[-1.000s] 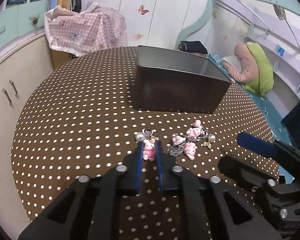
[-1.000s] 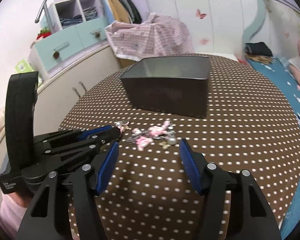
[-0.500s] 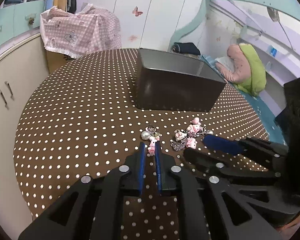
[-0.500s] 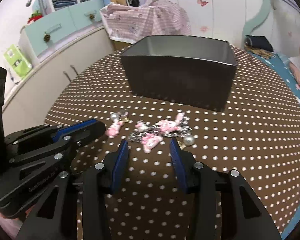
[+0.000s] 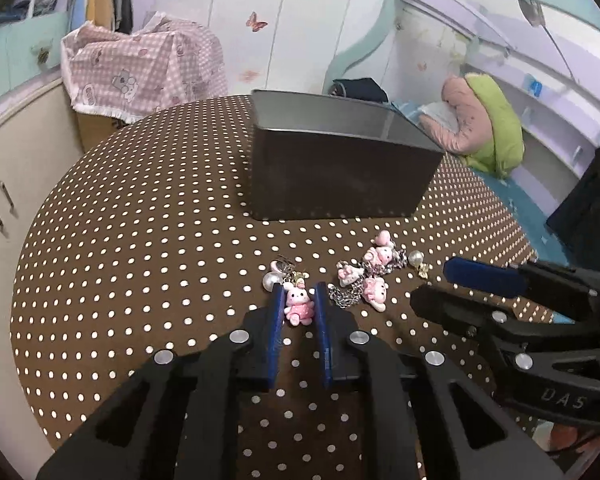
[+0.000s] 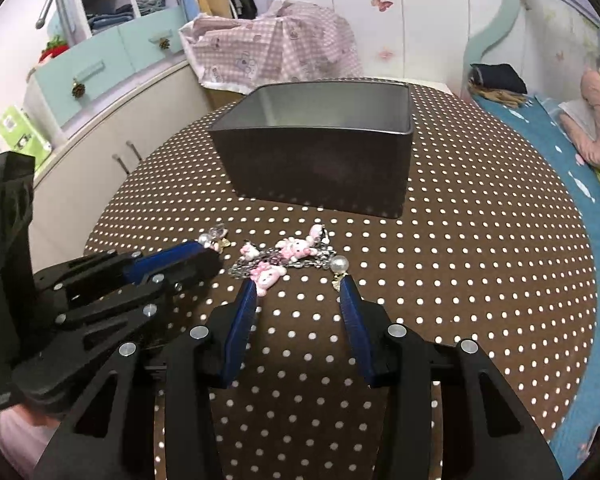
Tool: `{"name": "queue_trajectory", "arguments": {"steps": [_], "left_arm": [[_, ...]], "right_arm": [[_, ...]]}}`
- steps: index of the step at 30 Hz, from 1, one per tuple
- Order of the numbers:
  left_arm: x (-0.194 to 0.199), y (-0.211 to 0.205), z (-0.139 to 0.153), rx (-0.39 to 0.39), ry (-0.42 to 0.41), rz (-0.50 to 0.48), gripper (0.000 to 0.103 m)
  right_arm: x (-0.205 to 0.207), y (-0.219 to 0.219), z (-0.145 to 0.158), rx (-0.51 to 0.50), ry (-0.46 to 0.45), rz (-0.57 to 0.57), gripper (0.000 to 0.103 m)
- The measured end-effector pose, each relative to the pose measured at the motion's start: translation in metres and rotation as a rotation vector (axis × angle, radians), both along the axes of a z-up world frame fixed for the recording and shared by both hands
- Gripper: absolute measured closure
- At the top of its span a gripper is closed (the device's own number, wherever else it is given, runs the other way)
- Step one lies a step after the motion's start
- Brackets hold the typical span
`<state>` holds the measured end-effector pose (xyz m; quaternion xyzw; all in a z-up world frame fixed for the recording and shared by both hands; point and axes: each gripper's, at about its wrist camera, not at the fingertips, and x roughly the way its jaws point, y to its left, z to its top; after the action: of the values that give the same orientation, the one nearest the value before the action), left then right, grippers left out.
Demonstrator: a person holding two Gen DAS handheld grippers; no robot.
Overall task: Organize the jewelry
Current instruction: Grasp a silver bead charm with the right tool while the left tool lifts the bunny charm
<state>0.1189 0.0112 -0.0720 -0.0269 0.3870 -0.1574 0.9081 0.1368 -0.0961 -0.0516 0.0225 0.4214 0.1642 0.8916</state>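
A pink bunny charm (image 5: pixel 299 305) with a pearl (image 5: pixel 271 280) and a clasp lies on the dotted table. My left gripper (image 5: pixel 298 290) has its blue fingers close on either side of the charm, not clearly pressing it. A chain with several pink bunny charms (image 5: pixel 374 276) (image 6: pixel 288 258) and a pearl (image 6: pixel 339 263) lies to the right. My right gripper (image 6: pixel 298 286) is open, its fingertips just short of that chain. A dark open metal box (image 5: pixel 336 168) (image 6: pixel 320 152) stands behind the jewelry.
The round table has a brown cloth with white dots (image 6: pixel 480 260). A white cabinet (image 6: pixel 112 148) and a pink checked cloth (image 6: pixel 276 48) stand beyond its far edge. A bed with a blue cover (image 6: pixel 560 152) lies to the right.
My left gripper's fingers have parted slightly around the bunny charm. My right gripper has moved forward to the chain and opened a little wider than half a second ago.
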Motion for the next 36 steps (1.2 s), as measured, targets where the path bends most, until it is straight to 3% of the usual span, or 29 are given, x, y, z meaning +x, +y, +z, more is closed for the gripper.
{"name": "queue_trajectory", "arguments": {"steps": [8,13,21,26,30,31,36], "left_arm": [[-0.009,0.028,0.028,-0.114,-0.029,0.021,0.089],[-0.013,0.049,0.048,-0.271,-0.037,-0.018,0.089],[-0.012,0.069,0.027,-0.195,-0.004,0.095,0.089],[-0.012,0.081,0.019,-0.206,0.016,0.120,0.089],[-0.014,0.086,0.015,-0.205,0.022,0.145,0.089],[-0.015,0.086,0.015,-0.189,0.014,0.159,0.089],[-0.017,0.085,0.008,-0.182,0.014,0.146,0.089]], "right_arm": [[0.001,0.011,0.002,0.014,0.009,0.033,0.060],[0.000,0.019,0.007,0.027,-0.008,0.051,0.060],[0.005,0.049,0.015,0.010,-0.032,0.149,0.060],[0.013,0.075,0.008,-0.021,-0.027,0.216,0.060],[0.029,0.084,-0.006,-0.032,0.031,0.193,0.073],[0.030,0.085,-0.005,-0.027,0.032,0.199,0.081],[0.035,0.088,-0.009,-0.030,0.035,0.182,0.088]]}}
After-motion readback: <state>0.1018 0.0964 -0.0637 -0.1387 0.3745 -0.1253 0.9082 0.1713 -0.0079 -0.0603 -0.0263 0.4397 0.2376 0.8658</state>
